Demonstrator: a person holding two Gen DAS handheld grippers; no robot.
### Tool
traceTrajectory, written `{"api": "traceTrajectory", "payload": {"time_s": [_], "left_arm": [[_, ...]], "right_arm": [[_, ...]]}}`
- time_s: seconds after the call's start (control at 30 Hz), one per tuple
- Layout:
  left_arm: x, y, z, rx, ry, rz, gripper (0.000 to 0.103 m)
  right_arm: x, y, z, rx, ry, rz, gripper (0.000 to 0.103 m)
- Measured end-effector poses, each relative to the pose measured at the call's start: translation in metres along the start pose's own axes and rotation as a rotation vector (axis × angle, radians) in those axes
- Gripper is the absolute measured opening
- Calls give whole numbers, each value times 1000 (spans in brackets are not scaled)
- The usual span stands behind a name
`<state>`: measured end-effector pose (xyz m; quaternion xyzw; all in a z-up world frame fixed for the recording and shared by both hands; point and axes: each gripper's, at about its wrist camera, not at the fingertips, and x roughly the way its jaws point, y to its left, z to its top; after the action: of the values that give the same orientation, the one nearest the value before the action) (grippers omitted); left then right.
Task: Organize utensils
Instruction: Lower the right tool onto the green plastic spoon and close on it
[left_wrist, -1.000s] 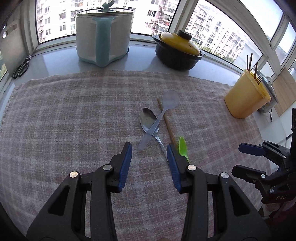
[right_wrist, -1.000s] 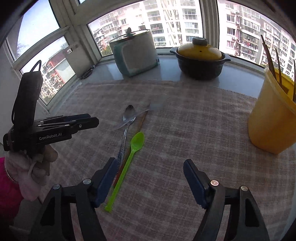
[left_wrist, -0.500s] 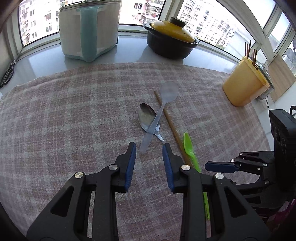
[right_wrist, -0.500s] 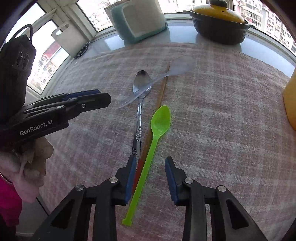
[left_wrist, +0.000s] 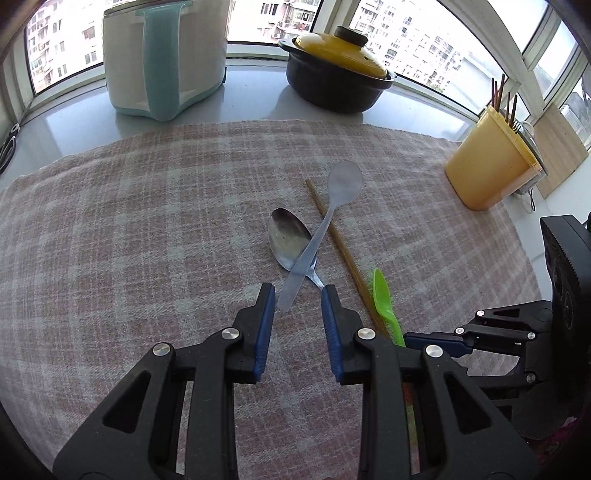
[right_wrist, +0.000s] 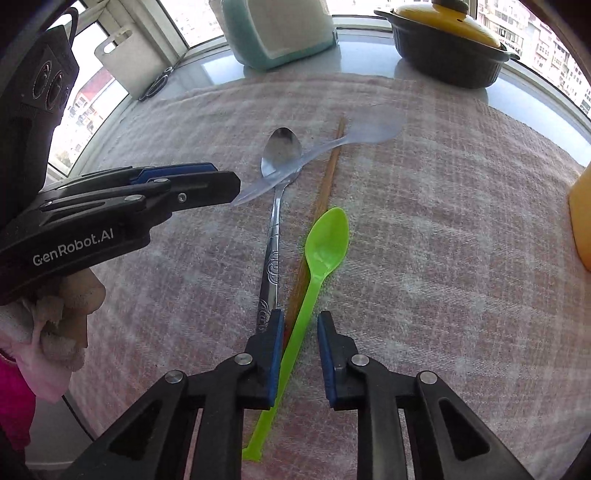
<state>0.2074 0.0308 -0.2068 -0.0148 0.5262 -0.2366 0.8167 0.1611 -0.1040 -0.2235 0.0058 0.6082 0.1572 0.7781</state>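
**Both grippers lowered over the utensils on the checked cloth**

Rightward on the counter, a yellow utensil holder (left_wrist: 487, 170) stands upright at the edge of the pink checked cloth (left_wrist: 147, 229); several dark chopsticks (left_wrist: 503, 96) project from its top. Behind the cloth stand a black pot with a yellow lid (left_wrist: 338, 79), lid on, and a white and teal appliance (left_wrist: 162, 55), its contents not visible.

Four utensils lie together mid-cloth. A translucent plastic spoon (left_wrist: 325, 221) lies diagonally across the bowl of a metal spoon (left_wrist: 290, 238) and over a single wooden chopstick (left_wrist: 338, 242); a green plastic spoon (right_wrist: 321, 266) lies just beside the chopstick.

Left gripper (left_wrist: 298, 295): jaws closing, a narrow gap between them; the handle tip of the translucent spoon lies in that gap, with no pad visibly pressing on it.

Right gripper (right_wrist: 300, 321): jaws closing, nearly together; the green spoon's handle runs between them, close to the left pad, with a gap at the right pad. The metal spoon's handle end lies just outside the left pad.

Legible writing: "GenRobot.AI" in white on the left gripper's body, seen from the right wrist view.
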Motion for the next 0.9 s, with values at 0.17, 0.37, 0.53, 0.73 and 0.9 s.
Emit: {"api": "traceTrajectory", "payload": {"time_s": [0.17,0.37,0.53,0.73,0.9], "left_arm": [[2,0,0,-3,2,-2,25],[0,2,-2,-17,-2,0,25],[-3,2,-2,-22,-6,2,25],[-4,0,-1,-20,-7,-4,25],[1,-6,5,-8,-1,-13,19]], "right_arm": [[1,-2,2,-4,4,15,12],[-3,-17,-3,56,3,78,13],[-5,-18,-3,51,-2,34,12],[-5,-24,-1,59,1,17,7],[-2,-19,6,28,8,-18,7]]}}
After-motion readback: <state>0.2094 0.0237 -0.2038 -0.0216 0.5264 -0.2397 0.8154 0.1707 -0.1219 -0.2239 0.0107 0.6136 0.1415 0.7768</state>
